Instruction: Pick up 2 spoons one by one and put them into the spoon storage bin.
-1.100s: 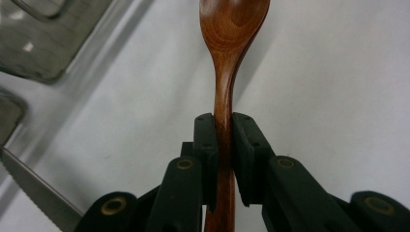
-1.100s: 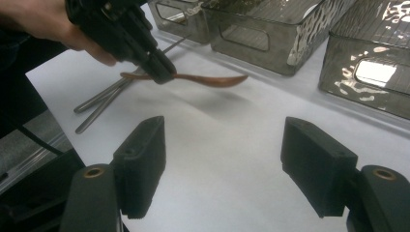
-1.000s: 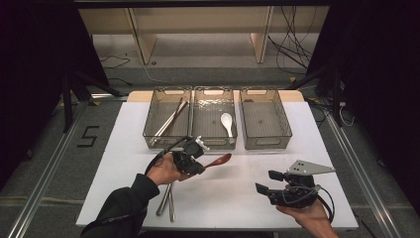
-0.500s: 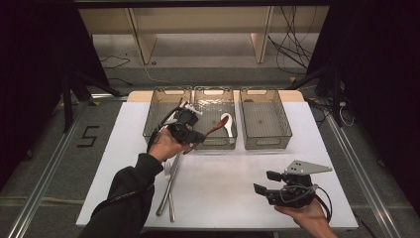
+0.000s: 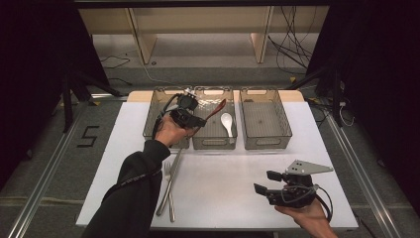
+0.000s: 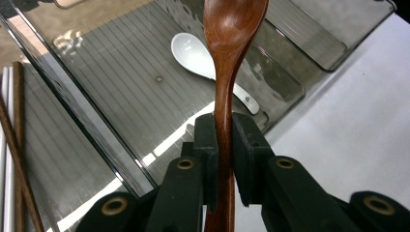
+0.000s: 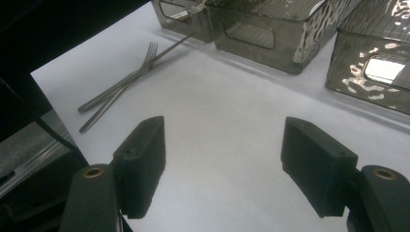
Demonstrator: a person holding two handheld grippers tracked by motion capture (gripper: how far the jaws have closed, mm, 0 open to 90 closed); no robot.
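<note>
Brown wood marks the spoon [image 6: 227,58], pinched by its handle between the pads of the left gripper [image 6: 223,145], whose jaws press tight on it. Its bowl juts out past the gripper tips and hangs above the middle bin [image 5: 214,141], over the white ceramic spoon [image 5: 227,122] that lies on that bin's floor. Three smoky clear bins stand in a row: the left bin [image 5: 151,124] beside the middle one holds dark chopsticks [image 6: 17,159], and the right bin [image 5: 265,141] sits on its other side. In front of the middle bin, two metal forks [image 5: 168,186] lie crossed on the white tabletop [image 5: 223,188]. Farther out from the bins, near the tabletop's front edge, the right gripper [image 7: 222,169] hovers with jaws spread wide, holding nothing.
</note>
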